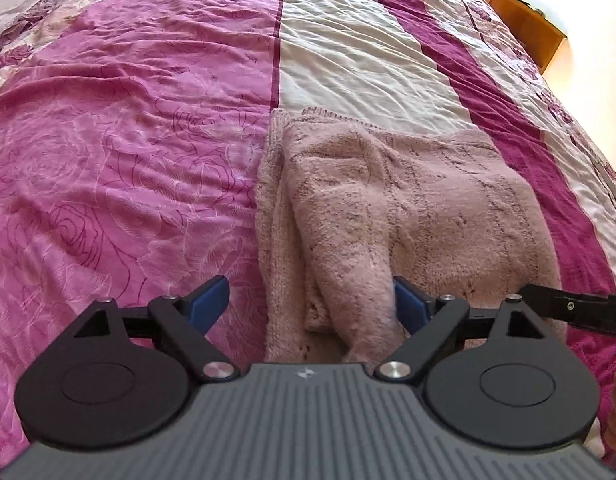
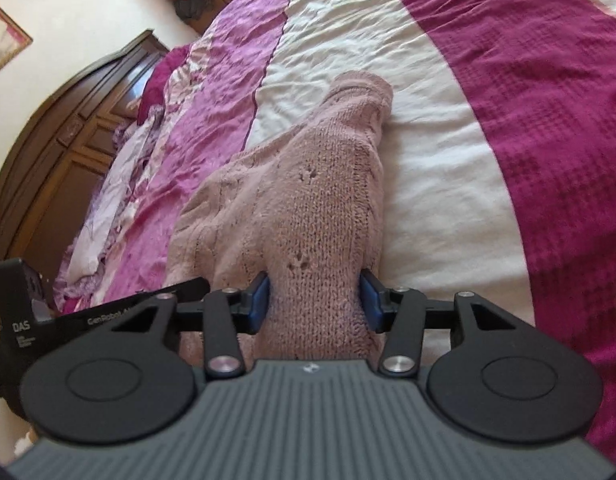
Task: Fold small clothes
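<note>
Sweater point(image 1: 408, 208), a pale pink knit, is lying on the bedspread point(image 1: 127, 140), across the white stripe and partly onto the rose-print band on its left, with one sleeve already laid over the body. In the left wrist view the jaws of the left gripper point(image 1: 312, 304) are seen spread wide apart, with the near end of that sleeve lying loosely between them; the right pad point(image 1: 408, 304) is touching or just beside the knit, and nothing is clamped. In the right wrist view the jaws of the right gripper point(image 2: 314, 300) are seen part-way closed, with a bunched fold of the sweater point(image 2: 308, 200) filling the gap between the blue pads point(image 2: 259, 300); whether the knit is truly clamped cannot be told, since the pads are only seen to flank it.

The step in hand is judged to be a fold of the near edge toward the far end. For it to be done well, both layers should be taken deep between the pads, since a loose, stretchy knit is likely to slip or sag. A matching hold should be taken by the left gripper before anything is lifted, so the edge is carried level. The bedspread beneath should be kept out of the pinch.

Farther out, a dark wooden headboard point(image 2: 67, 140) and crumpled bedding point(image 2: 119, 184) are seen on the left in the right wrist view.
</note>
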`<state>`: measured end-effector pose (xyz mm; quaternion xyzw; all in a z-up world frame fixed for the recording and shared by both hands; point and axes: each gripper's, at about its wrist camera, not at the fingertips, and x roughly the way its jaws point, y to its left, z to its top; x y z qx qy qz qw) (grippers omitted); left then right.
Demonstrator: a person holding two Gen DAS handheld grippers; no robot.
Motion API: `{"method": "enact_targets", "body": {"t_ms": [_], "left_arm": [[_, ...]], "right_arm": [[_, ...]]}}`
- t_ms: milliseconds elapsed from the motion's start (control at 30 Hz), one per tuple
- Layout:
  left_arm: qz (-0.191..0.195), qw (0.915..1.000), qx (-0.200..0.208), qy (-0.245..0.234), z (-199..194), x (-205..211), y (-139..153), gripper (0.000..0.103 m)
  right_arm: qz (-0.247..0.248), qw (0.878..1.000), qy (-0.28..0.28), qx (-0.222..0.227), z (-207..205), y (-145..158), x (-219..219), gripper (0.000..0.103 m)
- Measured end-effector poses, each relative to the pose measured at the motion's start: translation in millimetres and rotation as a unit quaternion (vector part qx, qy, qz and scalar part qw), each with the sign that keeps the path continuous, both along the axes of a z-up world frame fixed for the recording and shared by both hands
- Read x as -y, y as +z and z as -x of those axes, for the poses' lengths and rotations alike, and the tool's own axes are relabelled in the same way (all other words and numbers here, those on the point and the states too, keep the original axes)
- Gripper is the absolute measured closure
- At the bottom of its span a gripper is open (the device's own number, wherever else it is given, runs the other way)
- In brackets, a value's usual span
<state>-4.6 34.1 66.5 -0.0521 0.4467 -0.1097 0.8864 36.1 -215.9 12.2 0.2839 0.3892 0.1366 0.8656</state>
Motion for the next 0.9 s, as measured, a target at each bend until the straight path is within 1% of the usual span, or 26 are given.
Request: {"method": "enact_targets", "body": {"t_ms": [67,167,200,267,300,333,400,467,533,633,767,900], "left_arm": [[-0.006,1.0000,-0.001,-0.002,6.6,2.0,7.2,0.012],[-0.012,0.9999,0.000,0.003,18.6,2.1,20.2,0.011],[-0.010,0.9999,-0.001,0.003,22.4,1.9,23.6,0.011],[-0.001,1.0000,-0.002,0.001,31.4,2.5,31.4,0.010],[0.003,1.0000,0.000,0.002,36.4,3.0,34.7,0.009],[0.004,1.0000,0.001,0.004,41.8,4.3,37.1,0.007],[-0.008,0.9998,0.002,0.017,52.2,8.8,38.4,0.004],[-0.038,0.9987,0.003,0.034,61.5,16.8,35.6,0.003],[-0.065,0.9974,0.003,0.029,69.2,24.1,29.8,0.003],[-0.089,0.9959,0.001,0.019,78.7,29.9,16.2,0.003],[-0.104,0.9943,-0.004,0.022,87.7,33.6,-1.0,0.003],[-0.111,0.9937,-0.002,0.012,93.9,39.4,-9.6,0.003]], "right_arm": [[0.030,0.999,0.002,0.012,6.7,6.8,-5.5,0.044],[0.063,0.997,-0.012,0.034,22.0,19.0,-12.2,0.043],[0.067,0.997,-0.015,0.042,26.8,22.8,-13.7,0.042],[0.067,0.996,-0.020,0.060,37.1,32.1,-15.7,0.035],[0.065,0.995,-0.023,0.068,41.6,35.8,-16.5,0.029],[0.064,0.995,-0.027,0.075,46.6,39.0,-17.8,0.027],[0.074,0.993,-0.034,0.084,55.2,44.3,-20.3,0.028],[0.099,0.990,-0.050,0.089,63.2,47.8,-24.1,0.028],[0.129,0.985,-0.060,0.095,71.2,47.5,-29.0,0.028],[0.155,0.981,-0.062,0.101,80.5,40.7,-34.2,0.028],[0.174,0.977,-0.056,0.110,90.8,26.1,-43.7,0.028],[0.171,0.978,-0.053,0.104,95.9,12.7,-48.6,0.028]]}}
